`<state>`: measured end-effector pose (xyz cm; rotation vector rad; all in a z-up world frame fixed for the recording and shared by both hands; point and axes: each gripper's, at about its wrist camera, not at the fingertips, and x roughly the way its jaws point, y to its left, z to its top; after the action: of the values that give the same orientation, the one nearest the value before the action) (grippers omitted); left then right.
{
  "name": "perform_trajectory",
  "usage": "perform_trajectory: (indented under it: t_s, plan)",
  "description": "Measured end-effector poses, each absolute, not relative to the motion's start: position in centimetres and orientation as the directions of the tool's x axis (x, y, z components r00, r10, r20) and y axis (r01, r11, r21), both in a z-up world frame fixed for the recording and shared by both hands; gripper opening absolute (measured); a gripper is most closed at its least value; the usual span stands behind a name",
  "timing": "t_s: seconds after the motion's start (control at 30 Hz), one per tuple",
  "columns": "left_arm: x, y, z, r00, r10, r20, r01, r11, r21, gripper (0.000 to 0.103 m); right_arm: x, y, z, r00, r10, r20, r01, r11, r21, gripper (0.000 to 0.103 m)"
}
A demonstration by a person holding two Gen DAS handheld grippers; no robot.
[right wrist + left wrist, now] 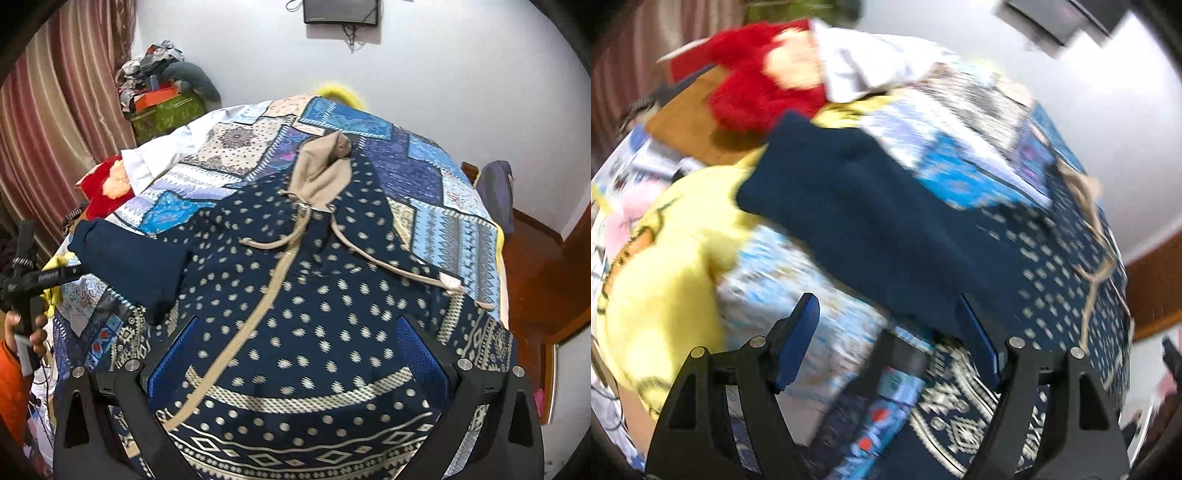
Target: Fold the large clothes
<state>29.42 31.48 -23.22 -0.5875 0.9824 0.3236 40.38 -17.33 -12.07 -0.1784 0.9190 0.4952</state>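
Note:
A navy hoodie (314,295) with white dots, a beige zip and a beige-lined hood (321,173) lies front up on a patchwork bedspread (454,221). Its plain navy sleeve (129,258) sticks out to the left. My right gripper (295,354) is open, just above the hoodie's lower front. My left gripper (886,332) is open and holds nothing, hovering by the near end of that navy sleeve (868,221). The left wrist view is blurred. The left gripper also shows in the right wrist view (55,277), at the far left by the sleeve cuff.
A red plush toy (757,81) and a white cloth (864,62) lie at the head of the bed, with a yellow plush blanket (665,258) on the left side. A pile of boxes and clothes (159,92) stands by the curtain (55,122). A wooden door (546,266) is on the right.

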Motion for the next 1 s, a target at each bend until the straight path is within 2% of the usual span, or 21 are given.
perform_trajectory:
  t_s: [0.07, 0.17, 0.23, 0.3, 0.33, 0.37, 0.4, 0.53, 0.67, 0.87, 1.0]
  plan:
    - [29.7, 32.8, -23.9, 0.525, 0.019, -0.851, -0.542, 0.778, -0.317, 0.074, 40.4, -16.7, -12.1, 0.500, 0.340, -0.796, -0.488, 0.870, 0.064, 0.103]
    - [31.5, 33.0, -24.8, 0.511, 0.055, -0.858, -0.582, 0.756, -0.299, 0.064, 40.4, -16.0, -12.1, 0.490, 0.349, -0.798, -0.494, 0.866, 0.075, 0.103]
    - [32.6, 33.1, -25.1, 0.482, 0.121, -0.868, -0.601, 0.767, -0.226, 0.045, 40.5, -15.7, -12.2, 0.485, 0.350, -0.801, -0.495, 0.865, 0.078, 0.103]
    - [33.4, 32.9, -25.3, 0.447, 0.179, -0.877, -0.597, 0.790, -0.143, 0.036, 40.4, -15.6, -12.3, 0.485, 0.350, -0.801, -0.494, 0.866, 0.079, 0.103]
    - [33.7, 32.7, -25.4, 0.444, 0.198, -0.874, -0.589, 0.800, -0.118, 0.026, 40.4, -15.6, -12.3, 0.485, 0.350, -0.801, -0.493, 0.866, 0.079, 0.103]
    - [34.2, 32.2, -25.2, 0.440, 0.217, -0.871, -0.571, 0.816, -0.086, 0.022, 40.4, -15.7, -12.3, 0.486, 0.349, -0.801, -0.491, 0.867, 0.080, 0.103]
    - [34.5, 31.9, -25.0, 0.433, 0.238, -0.869, -0.563, 0.824, -0.055, 0.013, 40.4, -15.8, -12.2, 0.488, 0.349, -0.800, -0.488, 0.869, 0.080, 0.103]
    - [34.8, 29.0, -21.3, 0.483, 0.316, -0.817, -0.497, 0.867, 0.042, 0.012, 40.4, -16.9, -12.1, 0.494, 0.346, -0.798, -0.474, 0.876, 0.087, 0.103]
    - [35.4, 23.8, -14.2, 0.624, 0.350, -0.699, -0.401, 0.911, 0.098, 0.012, 40.3, -18.4, -11.8, 0.509, 0.346, -0.788, -0.457, 0.885, 0.093, 0.103]
    - [37.6, 13.9, -6.8, 0.779, 0.220, -0.587, -0.192, 0.975, 0.111, 0.012, 40.1, -21.5, -11.1, 0.531, 0.371, -0.761, -0.417, 0.897, 0.146, 0.103]
    - [39.3, 6.2, -6.6, 0.792, 0.084, -0.605, -0.025, 0.994, 0.106, 0.012, 40.0, -24.2, -10.7, 0.545, 0.381, -0.747, -0.386, 0.905, 0.180, 0.103]
